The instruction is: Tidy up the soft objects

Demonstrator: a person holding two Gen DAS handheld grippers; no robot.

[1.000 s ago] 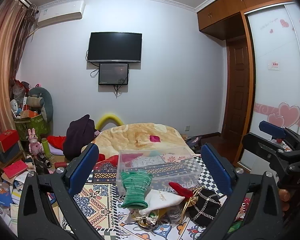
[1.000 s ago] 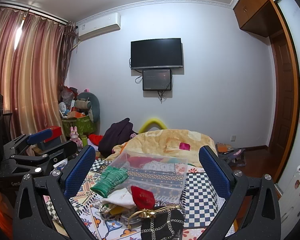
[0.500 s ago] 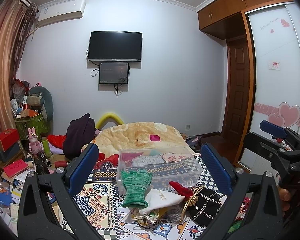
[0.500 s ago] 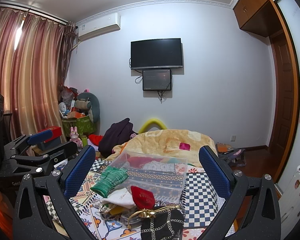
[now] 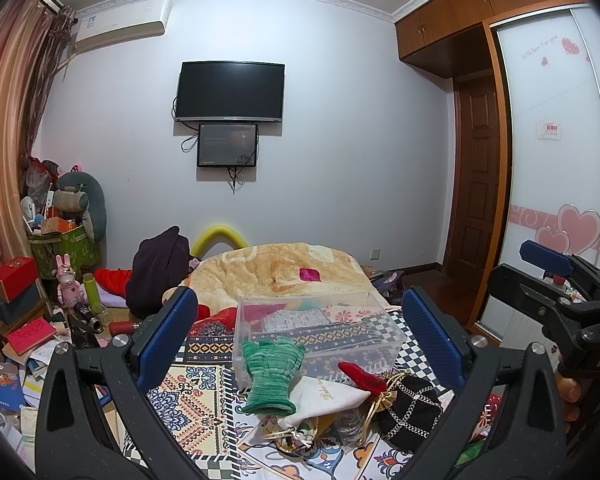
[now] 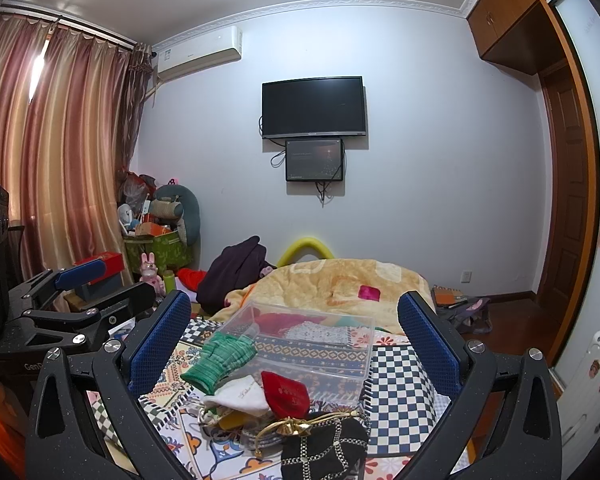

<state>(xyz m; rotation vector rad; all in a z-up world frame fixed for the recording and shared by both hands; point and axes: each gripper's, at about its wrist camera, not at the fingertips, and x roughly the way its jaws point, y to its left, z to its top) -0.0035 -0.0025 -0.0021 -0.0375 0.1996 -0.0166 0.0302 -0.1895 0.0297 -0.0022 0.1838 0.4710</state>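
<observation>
A heap of soft things lies on the patterned bed cover: a green knit glove [image 5: 274, 374] [image 6: 220, 360], a white drawstring pouch [image 5: 324, 398] [image 6: 240, 396], a red pouch [image 5: 360, 376] [image 6: 286, 394] and a black pouch with gold cord [image 5: 410, 410] [image 6: 326, 450]. Just behind them stands a clear plastic box [image 5: 380, 336] [image 6: 362, 360], with the glove's fingers draped over its near rim. My left gripper [image 5: 300, 332] hovers open above the heap. My right gripper [image 6: 294, 334] is open too, holding nothing. Each gripper shows at the edge of the other's view.
A beige blanket [image 5: 284, 270] and a dark garment [image 5: 156, 272] lie at the far end of the bed. Boxes, books and a pink rabbit toy [image 5: 68, 282] crowd the floor at left. A wardrobe [image 5: 560, 180] and wooden door [image 5: 476, 184] stand at right.
</observation>
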